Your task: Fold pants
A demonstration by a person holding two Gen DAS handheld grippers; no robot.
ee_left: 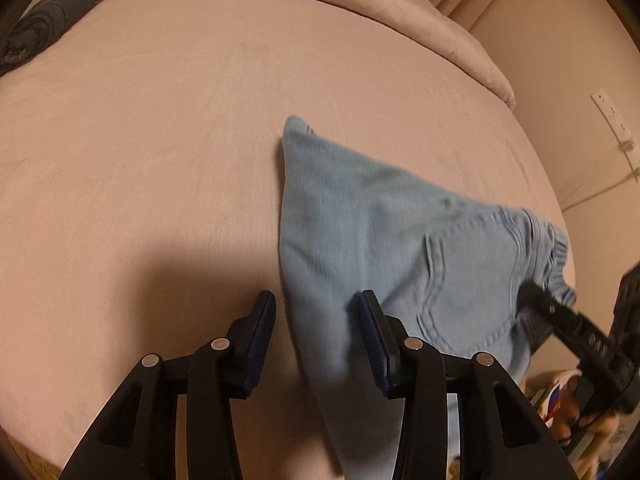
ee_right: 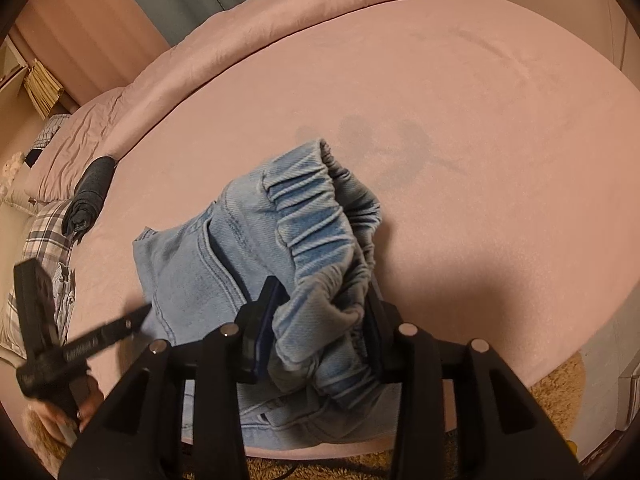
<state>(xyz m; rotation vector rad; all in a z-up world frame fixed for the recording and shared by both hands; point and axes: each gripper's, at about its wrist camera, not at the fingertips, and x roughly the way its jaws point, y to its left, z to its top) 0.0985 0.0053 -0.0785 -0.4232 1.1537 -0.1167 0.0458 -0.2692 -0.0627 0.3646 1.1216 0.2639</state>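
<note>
Sprawling across the smooth pink bed (ee_left: 160,140), the soft light-blue denim pants (ee_left: 380,240) lie bunched near its edge. Right gripper (ee_right: 320,312) clamps the ruched elastic waistband (ee_right: 316,232), a detail only its view shows; left gripper (ee_left: 316,320) gapes wide, empty.

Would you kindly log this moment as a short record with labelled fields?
surface: pink bed sheet
garment: light blue denim pants, partly lying on the bed
right gripper: shut on the pants' elastic waistband
left gripper: open, empty, over the pants' edge
other items: dark rolled garment near the pillows
fold state: not yet tidy
</note>
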